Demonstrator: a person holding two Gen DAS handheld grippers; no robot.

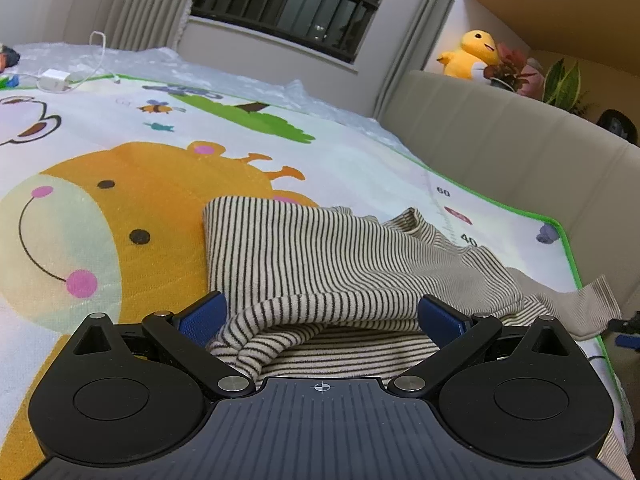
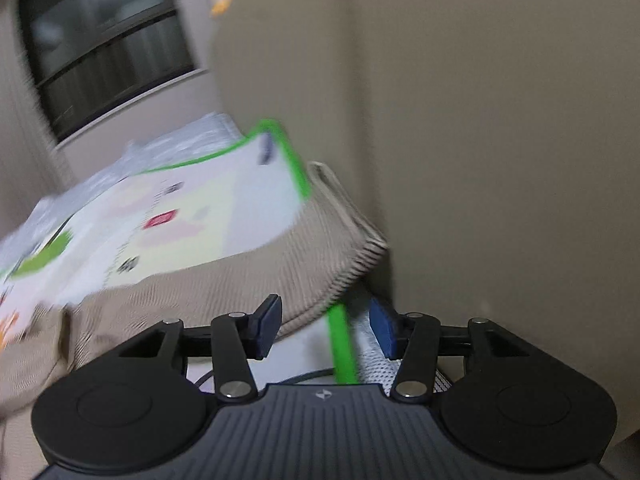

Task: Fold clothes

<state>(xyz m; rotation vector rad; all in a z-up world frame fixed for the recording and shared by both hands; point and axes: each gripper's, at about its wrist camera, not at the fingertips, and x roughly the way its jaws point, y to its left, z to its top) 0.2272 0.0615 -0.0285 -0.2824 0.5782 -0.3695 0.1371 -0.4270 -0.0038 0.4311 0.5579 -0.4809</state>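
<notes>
A cream garment with thin dark stripes (image 1: pixel 320 256) lies rumpled on a cartoon play mat (image 1: pixel 120 208). A folded hump of it rises between the blue pads of my left gripper (image 1: pixel 320 316), which stands wide open just over the near edge of the cloth. In the blurred right wrist view, the garment's hem (image 2: pixel 312 248) hangs over the mat's green-edged corner. My right gripper (image 2: pixel 324 328) is open at that hem, left pad against the cloth, right pad beside the mat's green border (image 2: pixel 342 348).
A beige padded headboard (image 1: pixel 500 148) runs along the right side, close to the mat's edge. A white charger with cable (image 1: pixel 54 80) lies at the far left. A yellow plush toy (image 1: pixel 468 56) and plants sit on a shelf behind. Bubble wrap (image 1: pixel 280 92) lies beyond the mat.
</notes>
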